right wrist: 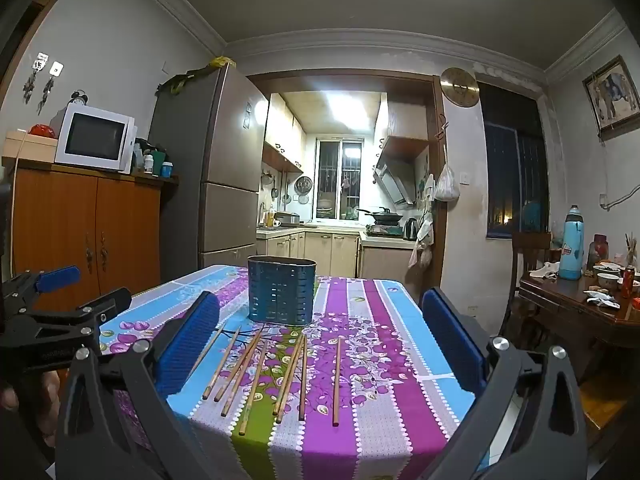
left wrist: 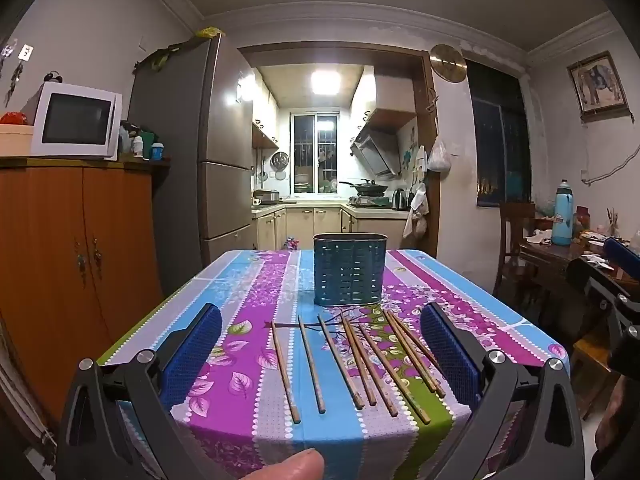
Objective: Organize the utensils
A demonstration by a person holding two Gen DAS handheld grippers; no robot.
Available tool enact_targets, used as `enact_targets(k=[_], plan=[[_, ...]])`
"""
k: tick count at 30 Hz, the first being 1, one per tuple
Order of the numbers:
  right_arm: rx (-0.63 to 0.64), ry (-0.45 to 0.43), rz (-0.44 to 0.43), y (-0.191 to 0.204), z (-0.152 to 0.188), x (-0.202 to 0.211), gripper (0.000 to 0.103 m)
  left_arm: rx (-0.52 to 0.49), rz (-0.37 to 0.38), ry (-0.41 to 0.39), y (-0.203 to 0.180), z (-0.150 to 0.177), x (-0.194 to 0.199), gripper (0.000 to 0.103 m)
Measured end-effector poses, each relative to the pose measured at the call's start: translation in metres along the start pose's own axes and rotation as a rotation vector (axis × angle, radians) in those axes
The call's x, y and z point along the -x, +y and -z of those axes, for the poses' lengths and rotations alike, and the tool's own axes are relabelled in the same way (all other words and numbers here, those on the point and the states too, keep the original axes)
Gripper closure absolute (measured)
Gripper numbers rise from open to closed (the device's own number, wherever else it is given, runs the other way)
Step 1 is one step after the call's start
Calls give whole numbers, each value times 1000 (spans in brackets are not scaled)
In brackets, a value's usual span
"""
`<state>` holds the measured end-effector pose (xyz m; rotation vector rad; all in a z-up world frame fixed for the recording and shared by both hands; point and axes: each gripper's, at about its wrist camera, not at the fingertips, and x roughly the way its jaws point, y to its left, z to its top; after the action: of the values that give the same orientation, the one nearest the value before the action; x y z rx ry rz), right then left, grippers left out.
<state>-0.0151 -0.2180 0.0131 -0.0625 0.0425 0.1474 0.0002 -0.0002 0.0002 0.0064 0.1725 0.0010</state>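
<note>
Both claws hang released at the near edge of the bench (left wrist: pixel 256 432), the left claw (left wrist: pixel 320 354) and right claw (right wrist: pixel 320 340) gaping wide with nothing between their blue pads. Just beyond them 8 wooden chopsticks (left wrist: pixel 360 364) lie loose on the flowered cloth. Farther back stands the blue slotted holder (left wrist: pixel 349 269), upright, apart from the chopsticks.

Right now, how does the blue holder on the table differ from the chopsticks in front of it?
The blue holder stands upright; the chopsticks lie flat. The holder is a single dark blue perforated container, the chopsticks several thin brown sticks fanned out side by side. The holder sits farther back, the chopsticks near the table's front edge. Both rest on the striped floral tablecloth, untouched by either tool.
</note>
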Motion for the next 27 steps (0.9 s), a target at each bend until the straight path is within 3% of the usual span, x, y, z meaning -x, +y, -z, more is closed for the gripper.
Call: enact_targets(k=[27], plan=[[0,11,-4,2,2,-4,5,-13,-8,-7,4,2,-3,3]])
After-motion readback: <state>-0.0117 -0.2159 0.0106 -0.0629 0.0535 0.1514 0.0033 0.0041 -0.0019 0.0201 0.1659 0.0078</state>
